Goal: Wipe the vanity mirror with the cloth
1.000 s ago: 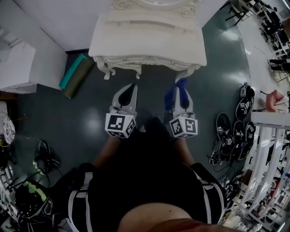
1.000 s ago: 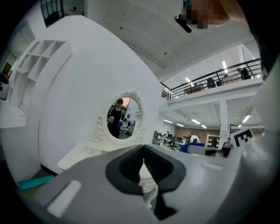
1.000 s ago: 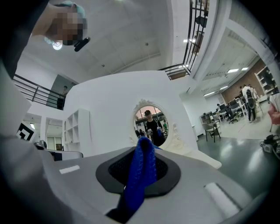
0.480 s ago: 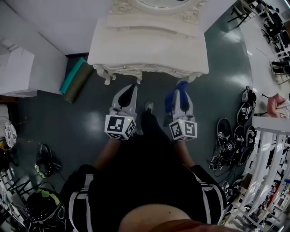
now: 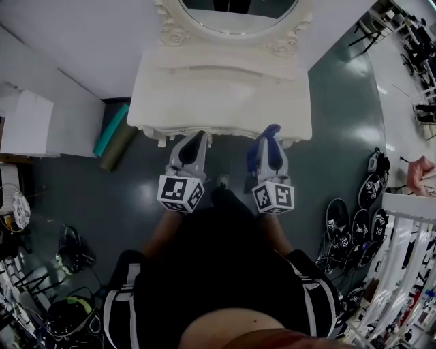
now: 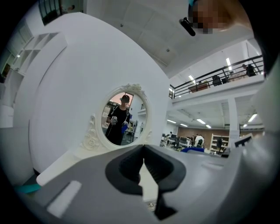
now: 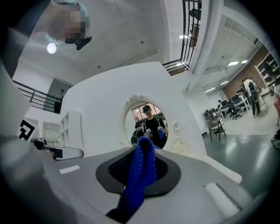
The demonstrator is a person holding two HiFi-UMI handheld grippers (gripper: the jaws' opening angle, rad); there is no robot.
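An oval vanity mirror (image 5: pixel 238 13) in a carved white frame stands at the back of a white dressing table (image 5: pixel 218 88). The mirror (image 6: pixel 124 118) shows in the left gripper view and again, as the mirror (image 7: pixel 148 124), in the right gripper view, a person reflected in it. My right gripper (image 5: pixel 267 138) is shut on a blue cloth (image 5: pixel 262 146), whose folded edge (image 7: pixel 142 170) sticks up between the jaws. My left gripper (image 5: pixel 194 142) is shut with nothing in it. Both hang at the table's front edge, short of the mirror.
A teal and olive roll (image 5: pixel 112 133) lies on the dark floor left of the table. White boxes (image 5: pixel 27 123) stand further left. Shoes (image 5: pixel 354 211) and a white rack (image 5: pixel 402 259) line the right side; bags and cables (image 5: pixel 68 252) sit at lower left.
The person has stepped forward: both grippers have come up to the table's front edge and the mirror has come into the head view. The cloth stays held.
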